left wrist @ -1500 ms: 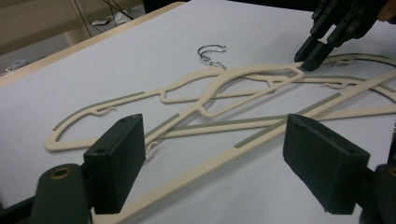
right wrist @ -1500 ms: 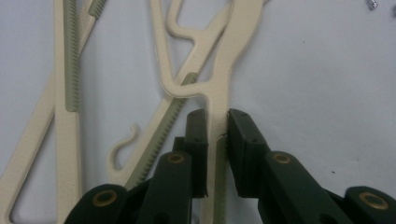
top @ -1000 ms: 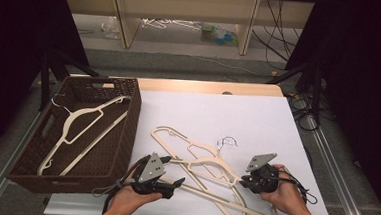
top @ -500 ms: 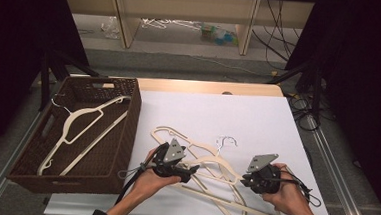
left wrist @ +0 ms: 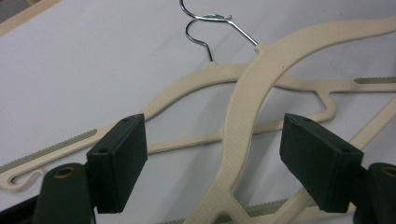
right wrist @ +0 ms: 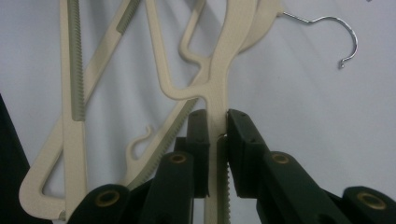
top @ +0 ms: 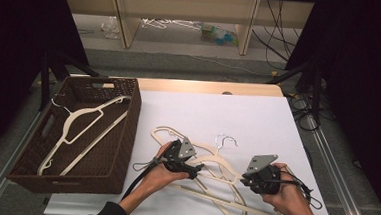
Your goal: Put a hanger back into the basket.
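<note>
Two cream plastic hangers (top: 214,160) with metal hooks (top: 225,139) lie crossed on the white table (top: 258,116). My left gripper (top: 198,168) hovers over them, open; in the left gripper view (left wrist: 212,140) the shoulder of the upper hanger (left wrist: 250,88) runs between its wide-apart pads (left wrist: 116,163) without touching them. The lower hanger (left wrist: 187,84) lies beneath. My right gripper (top: 244,180) is at the right end of the pile, shut on a hanger's arm (right wrist: 225,60); in the right gripper view (right wrist: 217,119) both pads press on that arm.
A brown wicker basket (top: 129,129) stands at the table's left and holds one cream hanger (top: 85,117). The white tabletop stretches toward the back. Cables (top: 303,107) hang off the right side, and low shelves (top: 184,17) stand on the floor beyond.
My left gripper has moved right and a little forward, from beside the basket to above the crossed hangers. The right gripper has stayed shut on its hanger arm.
</note>
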`<state>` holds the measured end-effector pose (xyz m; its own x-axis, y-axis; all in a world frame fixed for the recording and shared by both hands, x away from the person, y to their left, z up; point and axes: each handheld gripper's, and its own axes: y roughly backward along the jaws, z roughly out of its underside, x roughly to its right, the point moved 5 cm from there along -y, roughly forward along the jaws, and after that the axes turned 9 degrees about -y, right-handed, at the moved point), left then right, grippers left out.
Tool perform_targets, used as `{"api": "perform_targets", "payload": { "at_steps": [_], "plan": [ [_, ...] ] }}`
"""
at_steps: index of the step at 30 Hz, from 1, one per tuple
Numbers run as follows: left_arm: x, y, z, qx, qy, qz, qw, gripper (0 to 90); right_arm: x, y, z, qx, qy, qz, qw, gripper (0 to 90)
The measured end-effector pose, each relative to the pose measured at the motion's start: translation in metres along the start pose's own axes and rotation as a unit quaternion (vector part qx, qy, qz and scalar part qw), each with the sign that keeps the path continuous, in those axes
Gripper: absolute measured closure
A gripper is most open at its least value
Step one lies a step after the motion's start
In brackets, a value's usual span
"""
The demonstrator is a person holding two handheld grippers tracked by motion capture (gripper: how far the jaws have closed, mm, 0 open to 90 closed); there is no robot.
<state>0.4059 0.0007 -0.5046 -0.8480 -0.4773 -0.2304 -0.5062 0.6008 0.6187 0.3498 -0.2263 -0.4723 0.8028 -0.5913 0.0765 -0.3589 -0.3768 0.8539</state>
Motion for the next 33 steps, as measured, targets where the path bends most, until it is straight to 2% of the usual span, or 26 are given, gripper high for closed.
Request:
{"api": "perform_targets", "payload": {
  "at_steps": [8,9,11,13,15,16,18,19,25,28,30,33],
  "plan": [
    [0.001,-0.011,-0.007,0.001,-0.02,0.005,0.9998,29.7,-0.003,0.003,-0.002,0.0,0.008,0.001,1.0,79.9],
    [0.0,-0.012,-0.007,-0.005,-0.028,0.005,0.9996,30.2,-0.003,0.003,-0.002,0.0,0.011,0.002,0.9999,79.9],
    [0.002,-0.014,-0.008,-0.003,-0.027,0.007,0.9996,33.1,-0.005,0.004,-0.002,-0.004,0.007,0.0,1.0,79.9],
    [0.004,-0.019,-0.01,-0.01,-0.04,0.01,0.9991,34.0,-0.005,0.004,-0.002,-0.001,0.013,0.001,0.9999,80.0],
    [0.005,-0.021,-0.011,-0.015,-0.05,0.02,0.9984,39.4,-0.006,0.005,-0.002,-0.004,0.011,-0.001,0.9999,80.0],
    [0.006,-0.022,-0.012,-0.01,-0.049,0.022,0.9985,41.2,-0.005,0.005,-0.003,0.0,0.015,0.0,0.9999,80.0],
    [0.007,-0.022,-0.014,-0.01,-0.06,0.031,0.9976,46.7,-0.006,0.005,-0.003,0.001,0.015,0.0,0.9999,79.9],
    [0.01,-0.022,-0.015,-0.004,-0.056,0.037,0.9977,49.5,-0.006,0.005,-0.002,0.002,0.016,0.0,0.9999,79.9],
    [0.012,-0.016,-0.017,0.0,-0.087,0.068,0.9939,66.1,-0.006,0.005,-0.002,0.006,0.024,-0.005,0.9997,79.9],
    [0.012,-0.011,-0.018,-0.002,-0.104,0.083,0.9911,68.3,-0.006,0.005,-0.002,0.008,0.028,-0.006,0.9996,79.9],
    [0.011,-0.006,-0.02,0.002,-0.105,0.092,0.9901,68.9,-0.006,0.005,-0.001,0.007,0.032,-0.01,0.9994,79.9],
    [0.01,0.004,-0.024,-0.002,-0.121,0.103,0.9872,70.0,-0.007,0.004,-0.001,0.017,0.03,-0.016,0.9993,79.6]
  ]
}}
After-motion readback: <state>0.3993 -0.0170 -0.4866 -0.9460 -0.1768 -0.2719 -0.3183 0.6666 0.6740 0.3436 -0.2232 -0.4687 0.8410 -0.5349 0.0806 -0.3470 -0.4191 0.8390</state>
